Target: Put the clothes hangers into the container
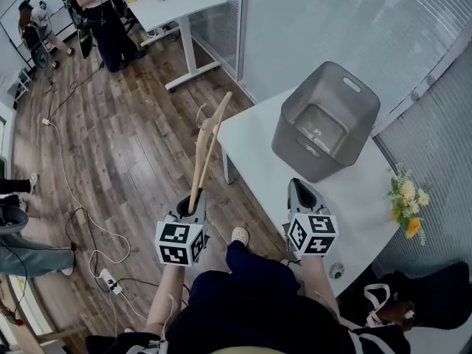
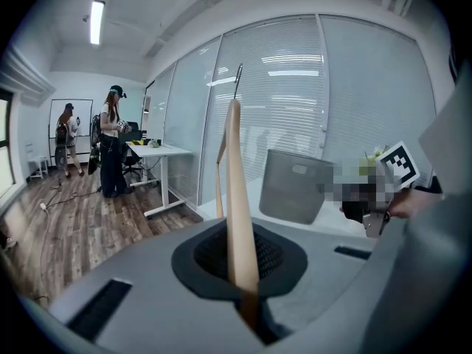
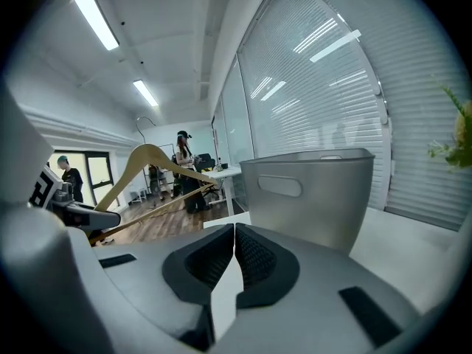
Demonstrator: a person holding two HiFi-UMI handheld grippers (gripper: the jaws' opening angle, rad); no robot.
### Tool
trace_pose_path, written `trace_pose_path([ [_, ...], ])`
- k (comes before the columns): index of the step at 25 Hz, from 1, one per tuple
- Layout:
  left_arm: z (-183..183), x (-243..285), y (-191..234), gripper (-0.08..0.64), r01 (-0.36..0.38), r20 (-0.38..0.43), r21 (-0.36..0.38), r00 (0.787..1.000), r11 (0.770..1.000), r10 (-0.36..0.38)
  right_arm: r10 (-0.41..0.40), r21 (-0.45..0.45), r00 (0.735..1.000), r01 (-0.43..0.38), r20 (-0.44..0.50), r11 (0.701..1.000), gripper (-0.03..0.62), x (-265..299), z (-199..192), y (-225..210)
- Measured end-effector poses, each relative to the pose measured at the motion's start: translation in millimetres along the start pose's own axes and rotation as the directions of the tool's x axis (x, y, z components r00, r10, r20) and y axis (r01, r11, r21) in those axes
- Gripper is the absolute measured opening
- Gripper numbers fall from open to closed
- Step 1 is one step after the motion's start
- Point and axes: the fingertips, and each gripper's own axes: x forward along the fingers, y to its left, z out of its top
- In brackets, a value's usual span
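Though the task speaks of hangers, only one clothes hanger [image 1: 207,147] shows, a pale wooden one, along with one grey container [image 1: 293,150], two claws, one white tabletop [image 1: 251,140] and one bunch of flowers [image 1: 407,203].

Left claw [image 1: 193,209] is clenched on the hanger at one shoulder end, where the arm and the lower bar meet. From there the hanger rises forward, away from the claw and over the wooden floor. In the left gripper view the claw [image 2: 240,260] sees the hanger [image 2: 234,183] edge-on, a narrow strip between its pads, with the gripped tip buried in the jaws and out of sight. Its wire hook is only faint in the head view; it is clearer in the two gripper views.

Right claw [image 1: 296,186] is clenched too, with nothing between its pads. In the right gripper view the claw [image 3: 234,251] has its pads meeting at the tips, and a sliver of white tabletop shows through lower down. The container [image 3: 317,198] stands upright straight ahead of it, near but apart. For the left claw, the container [image 2: 295,186] lies ahead and to the right. The hanger [image 3: 140,161] appears to the right claw's left, broadside on.

Flowers stand to the right of the right claw. Something pale gleams on the container's floor; I cannot tell what. The person's arms and lap are cut off by the lower edge.
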Motion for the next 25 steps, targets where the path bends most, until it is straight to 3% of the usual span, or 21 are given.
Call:
trace_pose_path([
  [16, 33, 73, 7, 0.008, 0.029, -0.01, 0.024, 1.0, 0.999, -0.029, 0.01, 0.038, 1.0, -0.01, 0.005, 0.999, 0.029, 51, 16, -25],
  [25, 32, 95, -4, 0.008, 0.076, -0.02, 0.06, 0.997, 0.995, -0.075, 0.007, 0.042, 1.0, -0.008, 0.029, 0.999, 0.029, 56, 18, -30],
])
